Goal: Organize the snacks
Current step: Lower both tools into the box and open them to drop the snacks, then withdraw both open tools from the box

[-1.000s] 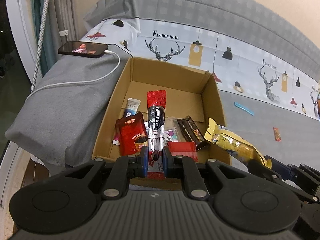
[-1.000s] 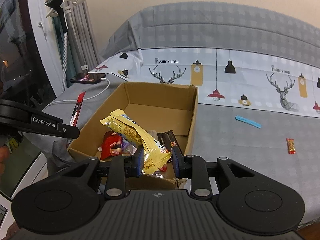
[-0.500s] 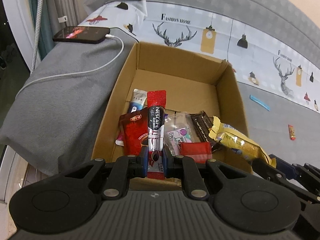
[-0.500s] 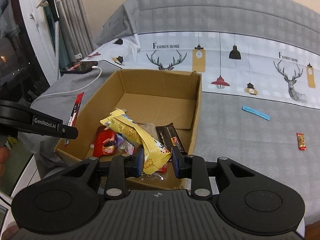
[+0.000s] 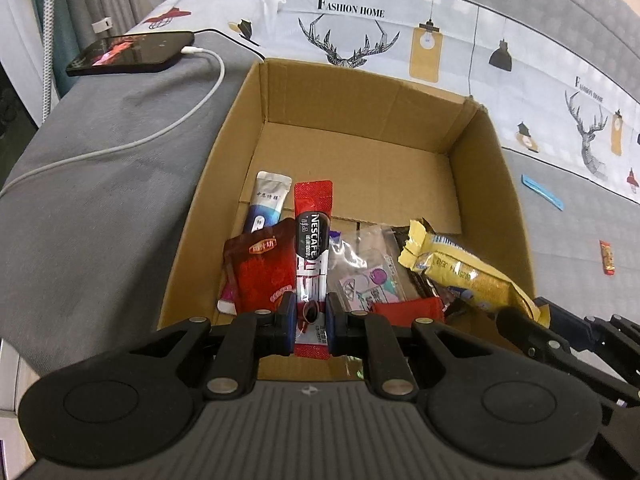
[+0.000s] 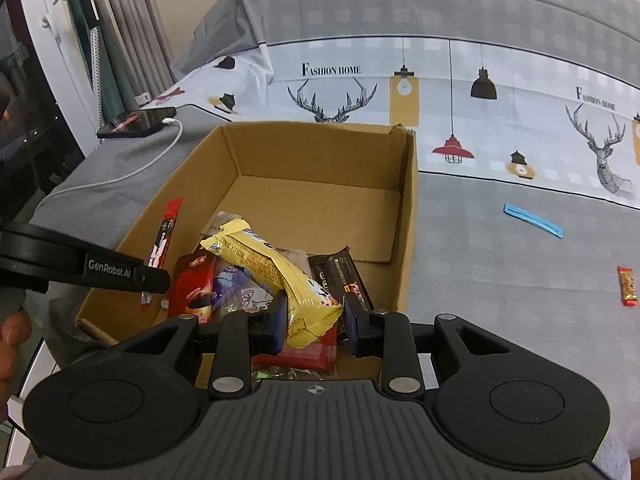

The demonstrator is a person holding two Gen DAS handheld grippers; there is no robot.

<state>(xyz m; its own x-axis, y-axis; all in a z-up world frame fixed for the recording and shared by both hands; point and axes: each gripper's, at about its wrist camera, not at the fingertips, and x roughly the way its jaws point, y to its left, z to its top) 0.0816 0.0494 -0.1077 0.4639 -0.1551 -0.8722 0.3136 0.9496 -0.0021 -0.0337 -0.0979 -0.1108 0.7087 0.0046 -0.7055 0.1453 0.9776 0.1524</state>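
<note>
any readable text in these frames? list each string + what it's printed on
"NESCAFE": red coffee stick sachet clamped in the left gripper.
"GenRobot.AI": black arm of the left gripper, seen from the right wrist.
"FASHION HOME": grey and white printed bedsheet, repeated at the far right.
Yellow snack wrapper between the right gripper's fingers: print too blurred.
White and blue sachet, dark red pouch: Chinese characters, too small to read.

- Lower end of the red Nescafe stick [image 5: 311, 256] is covered by the left gripper [image 5: 307, 316] clamping it.
- The yellow snack pack [image 6: 276, 272] hides the packets beneath it, just ahead of the right gripper [image 6: 313, 320].
- Print on the small red bar [image 6: 627, 285], far right, is too small to read.
- The phone [image 5: 130, 52] screen is blurred.
</note>
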